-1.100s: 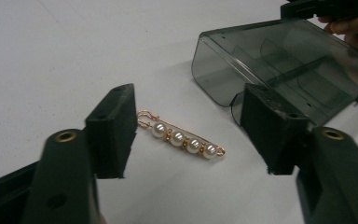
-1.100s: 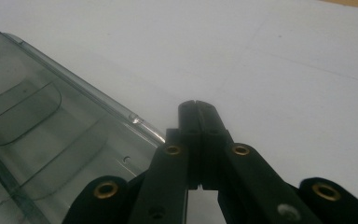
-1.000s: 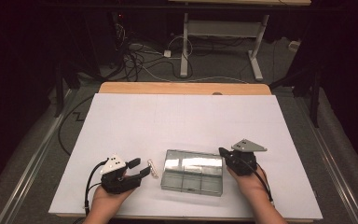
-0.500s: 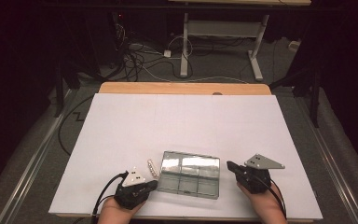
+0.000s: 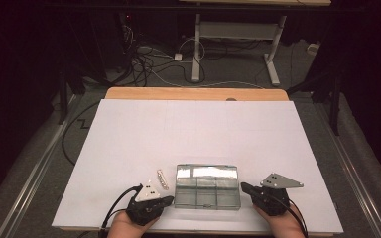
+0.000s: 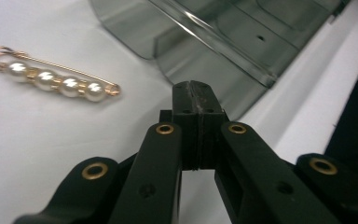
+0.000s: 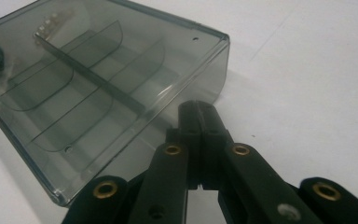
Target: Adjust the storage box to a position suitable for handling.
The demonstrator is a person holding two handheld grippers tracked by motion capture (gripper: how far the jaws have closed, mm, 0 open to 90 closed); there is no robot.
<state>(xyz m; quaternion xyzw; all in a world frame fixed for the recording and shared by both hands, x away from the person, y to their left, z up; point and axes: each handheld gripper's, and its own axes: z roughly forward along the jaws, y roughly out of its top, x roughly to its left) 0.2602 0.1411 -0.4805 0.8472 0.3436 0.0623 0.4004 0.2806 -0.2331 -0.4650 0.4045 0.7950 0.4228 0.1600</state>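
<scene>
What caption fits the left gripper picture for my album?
A shut black claw rests between a pearl pin and a clear plastic box on a white table.

Both hands enter at the bottom edge of the high view, each holding a tool. The left tool sits at lower left of centre, pointing toward the right of the frame; its jaws have just been closing and now meet flat with nothing between them, as its own view shows. The right tool, at lower right, points toward the left; its jaws are pressed together too. Both lie low and near level.
</scene>
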